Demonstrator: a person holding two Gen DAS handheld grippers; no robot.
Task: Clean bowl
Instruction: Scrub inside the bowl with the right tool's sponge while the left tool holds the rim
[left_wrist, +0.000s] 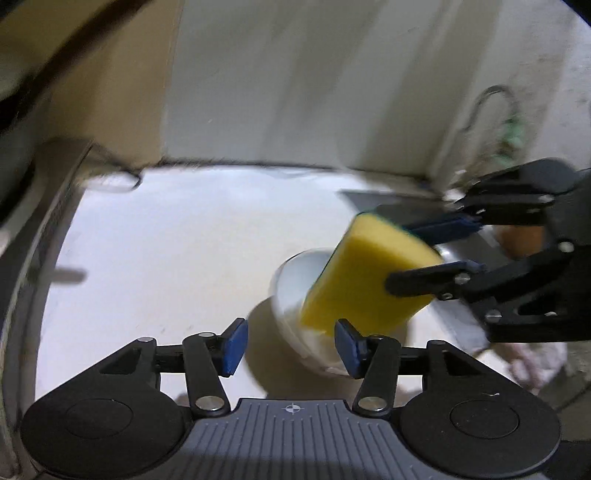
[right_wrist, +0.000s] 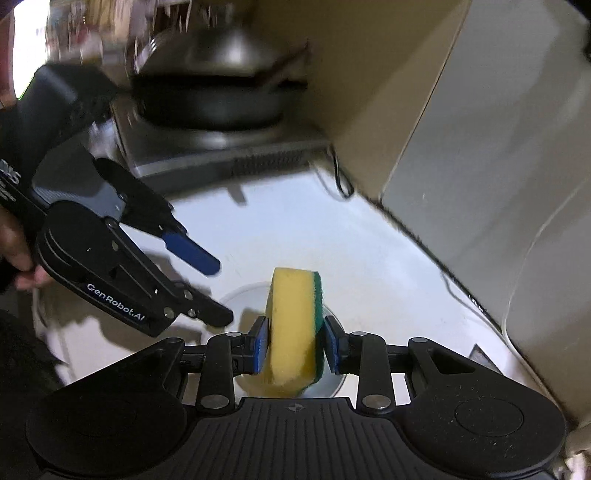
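Observation:
A white bowl sits on the white counter. It also shows in the right wrist view, mostly hidden behind the sponge. My right gripper is shut on a yellow sponge with a green scrub side; in the left wrist view the sponge hangs just over the bowl, held by the right gripper. My left gripper is open and empty, just in front of the bowl; it also shows in the right wrist view, left of the bowl.
A dark pan stands on a cooker at the back left of the counter. A cardboard panel and pale walls close the back. A metal sink rim and a wire hook lie right.

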